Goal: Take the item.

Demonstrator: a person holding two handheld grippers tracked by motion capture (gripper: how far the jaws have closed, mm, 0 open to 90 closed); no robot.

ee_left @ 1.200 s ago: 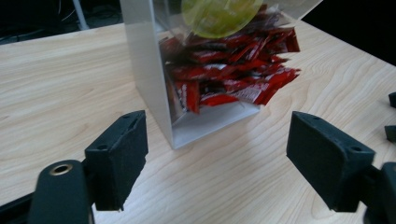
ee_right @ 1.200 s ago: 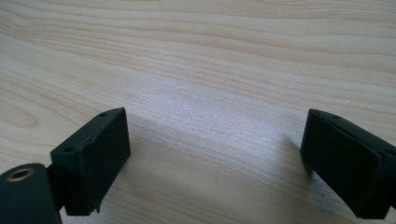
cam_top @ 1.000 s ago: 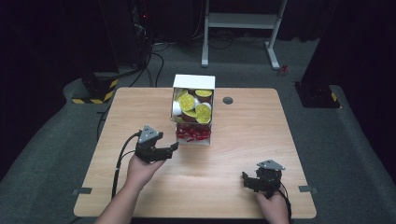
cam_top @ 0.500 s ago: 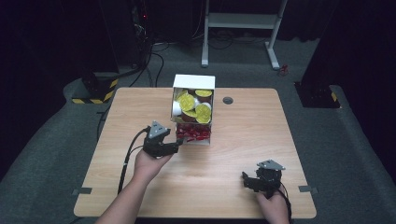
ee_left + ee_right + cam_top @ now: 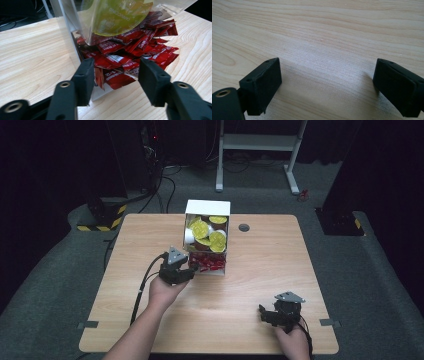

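Left claw at the dispenser's lower bin of red sachets

Left claw (image 5: 116,75) half open, jaws just closing around the red sachets (image 5: 130,56), pads not yet pressing; sachets lie in the dispenser (image 5: 207,236) bottom, under its yellow-lidded cups (image 5: 218,240); right claw (image 5: 274,316) wide open, empty, near the desk (image 5: 260,270) edge, well apart from the dispenser.

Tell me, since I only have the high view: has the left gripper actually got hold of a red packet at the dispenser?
Observer: Not yet. The left gripper has just been closing its jaws around the red packets, but gaps remain beside the pads.
Operator: What sits right above those packets?
Observer: A yellow-green lid with printed text, behind clear plastic.
Operator: And the right gripper?
Observer: The right gripper is open wide, with bare table between its jaws.
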